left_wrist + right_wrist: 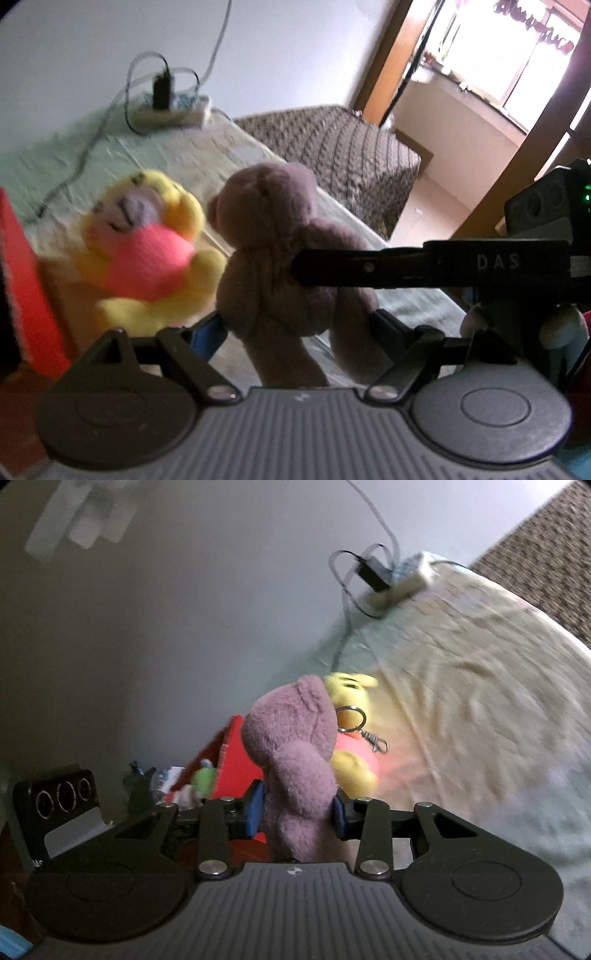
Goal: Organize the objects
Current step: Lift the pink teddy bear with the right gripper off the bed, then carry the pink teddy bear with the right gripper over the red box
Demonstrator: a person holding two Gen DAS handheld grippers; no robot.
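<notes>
Purple bear is being clamped by both your left gripper and right gripper, so be releasing one before moving toward the red box.

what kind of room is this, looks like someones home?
Most likely a bedroom in a home. A bed with a patterned brown cover stands past the cloth-covered table, a power strip with a charger lies by the wall, and soft toys like the purple bear are about.

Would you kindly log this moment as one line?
left gripper: shut on purple bear | right gripper: shut on purple bear | yellow toy: behind bear, on bed
</notes>
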